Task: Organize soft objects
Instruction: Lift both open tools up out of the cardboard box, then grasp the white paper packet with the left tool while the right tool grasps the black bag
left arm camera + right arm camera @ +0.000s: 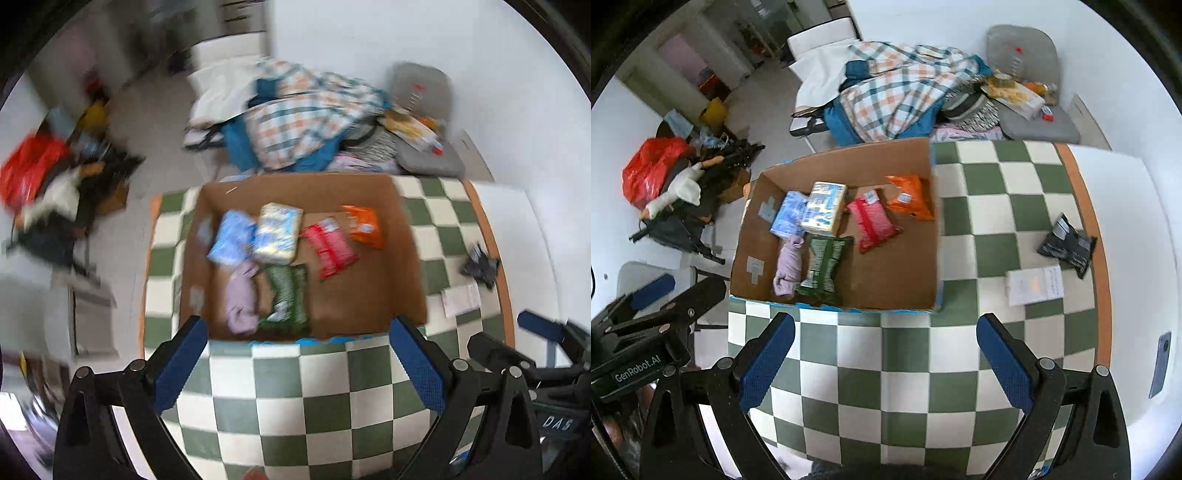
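Observation:
A cardboard box (369, 288) (908, 280) sits on the green-and-white checked table. It holds several soft packs: blue (788, 214), yellow-blue (823, 208), red (873, 223), orange (910, 197), green (825, 269), and a lilac cloth roll (788, 269). A black soft pack (1067, 245) (478, 264) lies on the table right of the box. My left gripper (299, 363) is open and empty, near the box's front edge. My right gripper (886, 363) is open and empty, over the table in front of the box.
A white paper slip (1034, 284) lies near the black pack. A phone (1160, 365) lies at the table's right edge. Behind the table are a chair with plaid clothes (897, 92) and a grey cushion (1027, 55). Clutter and a red bag (650, 170) lie on the floor at left.

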{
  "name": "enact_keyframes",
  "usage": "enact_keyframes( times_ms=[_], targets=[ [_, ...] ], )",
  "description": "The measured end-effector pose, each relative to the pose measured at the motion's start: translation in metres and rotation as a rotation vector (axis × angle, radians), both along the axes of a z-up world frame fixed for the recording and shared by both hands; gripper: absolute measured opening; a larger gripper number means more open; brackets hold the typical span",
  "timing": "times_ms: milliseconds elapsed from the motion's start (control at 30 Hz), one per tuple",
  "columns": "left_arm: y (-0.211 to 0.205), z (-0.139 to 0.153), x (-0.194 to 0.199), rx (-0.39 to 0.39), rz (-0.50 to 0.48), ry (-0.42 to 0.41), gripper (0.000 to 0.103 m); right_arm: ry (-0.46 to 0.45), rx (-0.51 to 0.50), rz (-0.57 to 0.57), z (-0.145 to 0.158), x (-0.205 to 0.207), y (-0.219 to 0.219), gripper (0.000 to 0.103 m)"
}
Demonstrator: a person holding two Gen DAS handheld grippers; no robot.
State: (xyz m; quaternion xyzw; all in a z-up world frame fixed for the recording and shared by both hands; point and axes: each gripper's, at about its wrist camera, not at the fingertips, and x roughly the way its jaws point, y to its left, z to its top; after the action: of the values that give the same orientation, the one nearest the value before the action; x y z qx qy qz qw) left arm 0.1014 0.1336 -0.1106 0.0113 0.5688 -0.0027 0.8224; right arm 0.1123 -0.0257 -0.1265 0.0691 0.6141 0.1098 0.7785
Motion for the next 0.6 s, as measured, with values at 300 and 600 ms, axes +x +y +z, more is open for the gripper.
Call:
enact_keyframes(
  times_ms=[300,600],
  targets=[
    [-0.195,-0.056,0.061,0.170,-0.515,0.090,0.101,0.107,-0.072,-0.182,-0.039,0.002,-0.163,0.100],
    [-0.331,-0.192,0.092,0.261,-0.840,0.345,0.099,0.265,-0.005,-0.252,-0.121,0.025,-0.304,0.100]
  ],
)
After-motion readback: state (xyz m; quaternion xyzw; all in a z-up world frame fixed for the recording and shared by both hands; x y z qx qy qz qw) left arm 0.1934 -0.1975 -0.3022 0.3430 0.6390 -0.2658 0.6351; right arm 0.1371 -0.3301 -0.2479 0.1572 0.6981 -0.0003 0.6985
